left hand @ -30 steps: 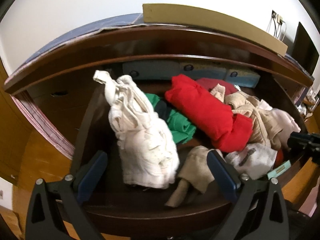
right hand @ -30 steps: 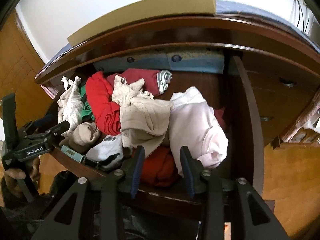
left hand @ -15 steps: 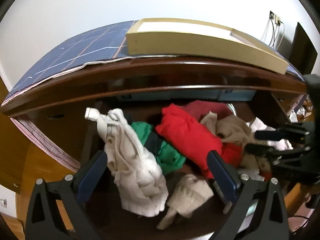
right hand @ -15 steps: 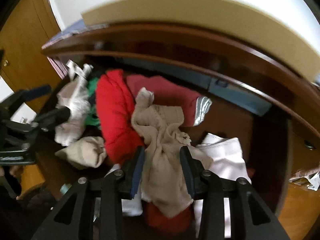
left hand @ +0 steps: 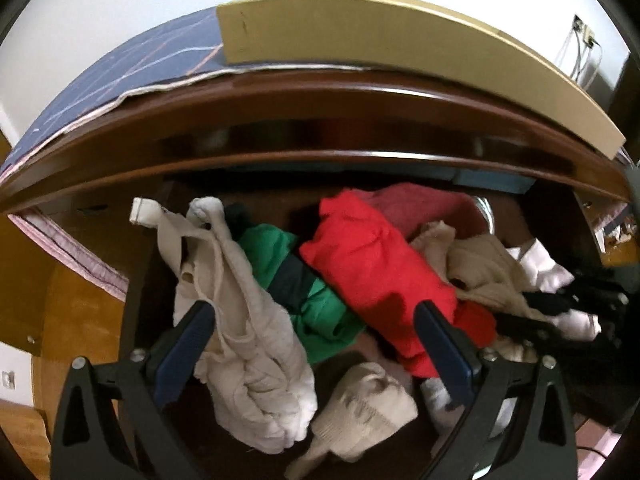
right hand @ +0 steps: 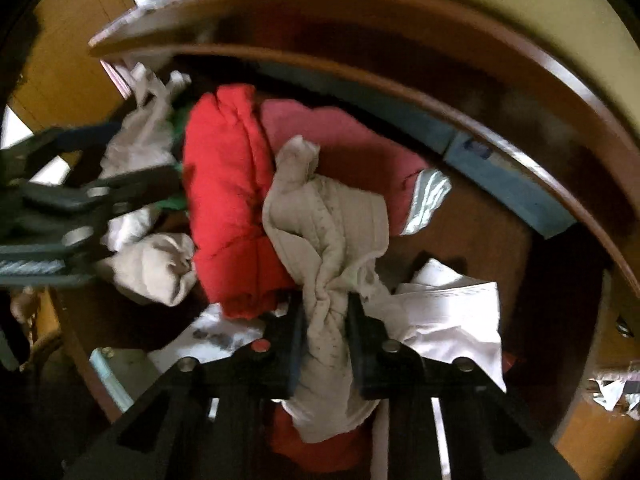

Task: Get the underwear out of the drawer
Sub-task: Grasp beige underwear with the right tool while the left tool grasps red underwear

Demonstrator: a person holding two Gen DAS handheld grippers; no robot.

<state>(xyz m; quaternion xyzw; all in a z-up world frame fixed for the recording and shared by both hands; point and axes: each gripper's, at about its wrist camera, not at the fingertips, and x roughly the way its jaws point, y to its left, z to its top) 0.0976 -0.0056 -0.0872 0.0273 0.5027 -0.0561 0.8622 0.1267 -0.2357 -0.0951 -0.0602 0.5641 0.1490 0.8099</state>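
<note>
The dark wooden drawer (left hand: 142, 280) stands pulled out and full of crumpled clothes. In the right wrist view my right gripper (right hand: 326, 320) is closing on a beige piece of underwear (right hand: 328, 232), whose bunched cloth is pinched between the pads. That piece lies over a red garment (right hand: 228, 184) and beside a white one (right hand: 452, 312). My left gripper (left hand: 312, 312) hangs open above the drawer's left half, with a cream garment (left hand: 248, 320) by its left finger and the red garment (left hand: 372, 264) by its right. The right gripper (left hand: 552, 308) shows at the right edge there.
A green garment (left hand: 308, 292) and a rolled beige piece (left hand: 360, 408) lie between my left fingers. The dresser top (left hand: 320, 92) overhangs the drawer's back and carries a cardboard box (left hand: 360, 28) on a blue cloth (left hand: 140, 68). A pink garment (right hand: 352, 148) lies behind.
My right gripper moved over the beige underwear and shut on it. The left gripper drew back and rose a little, staying open.
</note>
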